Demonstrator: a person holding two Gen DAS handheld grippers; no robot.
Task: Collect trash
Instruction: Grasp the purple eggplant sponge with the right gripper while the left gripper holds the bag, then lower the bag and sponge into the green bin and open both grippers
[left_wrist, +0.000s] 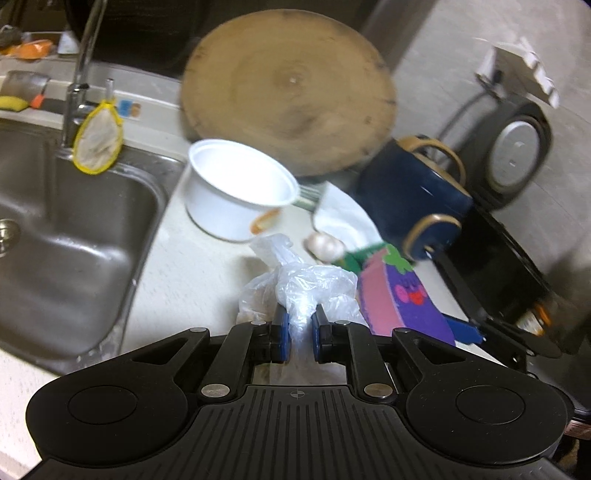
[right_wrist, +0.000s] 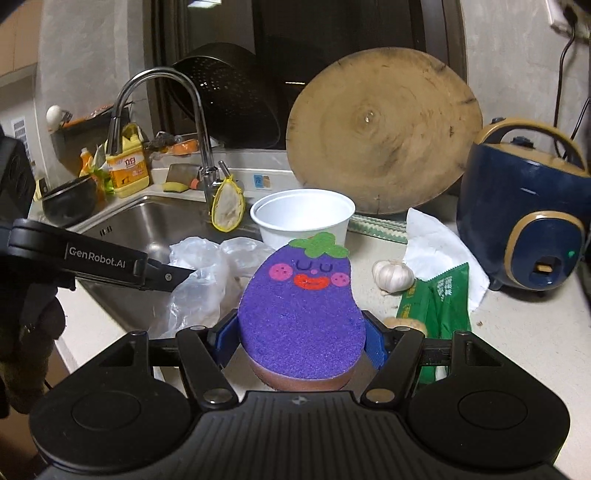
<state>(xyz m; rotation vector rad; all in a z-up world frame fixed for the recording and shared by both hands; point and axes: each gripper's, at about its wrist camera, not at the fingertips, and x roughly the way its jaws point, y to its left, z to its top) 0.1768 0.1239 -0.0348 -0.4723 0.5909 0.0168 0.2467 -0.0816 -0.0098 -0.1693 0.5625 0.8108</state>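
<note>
While left hand-held gripper (left_wrist: 299, 325) pinches plastic bag (left_wrist: 306, 291), right hand-held gripper (right_wrist: 301, 341) clasps sponge (right_wrist: 301, 314)

Beyond the left claw (left_wrist: 299, 325), the board (left_wrist: 288, 92), pot (left_wrist: 410, 192) and cup (left_wrist: 240, 192) are blurred. The bag (left_wrist: 303, 291) hides the counter just ahead of it. At the right claw (right_wrist: 301, 341), the sponge (right_wrist: 301, 314) covers its inner pads and part of the wrapper (right_wrist: 439, 306).
</note>
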